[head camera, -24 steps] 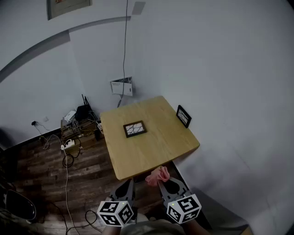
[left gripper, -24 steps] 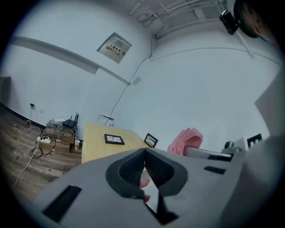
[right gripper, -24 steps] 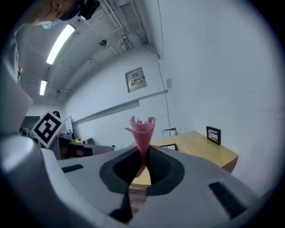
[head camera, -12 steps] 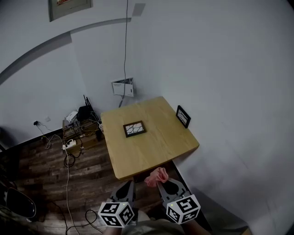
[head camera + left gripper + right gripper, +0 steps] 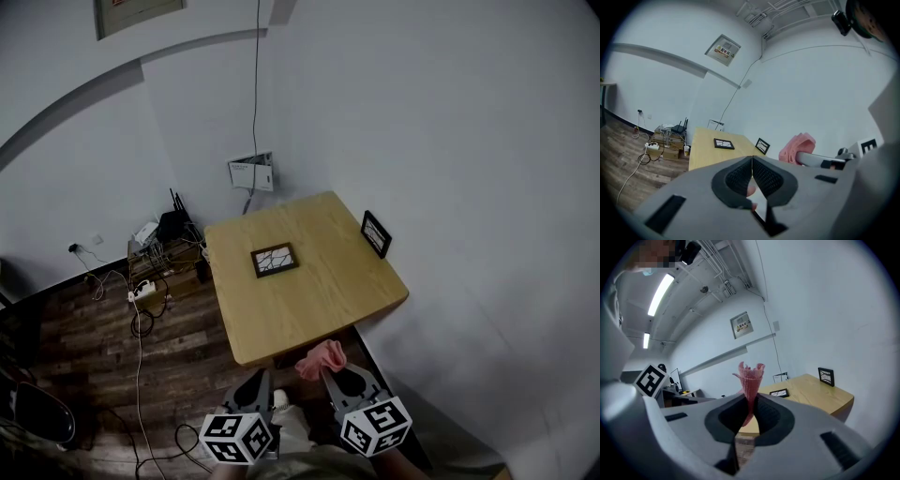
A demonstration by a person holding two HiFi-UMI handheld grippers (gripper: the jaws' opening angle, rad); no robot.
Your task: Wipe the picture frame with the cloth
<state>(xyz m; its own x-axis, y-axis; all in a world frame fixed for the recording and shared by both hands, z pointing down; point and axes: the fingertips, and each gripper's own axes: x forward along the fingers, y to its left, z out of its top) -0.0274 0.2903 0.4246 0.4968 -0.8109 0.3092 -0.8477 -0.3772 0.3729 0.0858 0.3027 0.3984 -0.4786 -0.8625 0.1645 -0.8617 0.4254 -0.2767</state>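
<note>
Cloth (image 5: 750, 377) — pink and bunched into a narrow cone — stands up out of the right gripper (image 5: 751, 401), whose jaws pinch its lower end between their dark pads while the frilled top flares above them. In the head view this gripper sits low in the picture, just short of the near edge of the table (image 5: 319, 314), with the cloth poking forward toward the wood. Beside it the left gripper (image 5: 752, 160) has its jaws pressed together tip to tip, with nothing between them. The light wooden table is square and stands in a corner of pale walls. A dark flat picture frame (image 5: 275, 261) lies face up on it near the middle, a little toward the far left. A second one, the upright picture frame (image 5: 376, 234), stands by the right edge close to the wall. Both frames are well apart from the grippers and from the cloth — neither is touched. Left of the table, on the dark plank floor (image 5: 84, 337), lie loose cables and a white power strip (image 5: 141, 292), with a black router (image 5: 172, 225) behind them against the wall. A white box (image 5: 250, 175) hangs on the wall just beyond the table's far edge, and a thin cable runs straight up from it.
</note>
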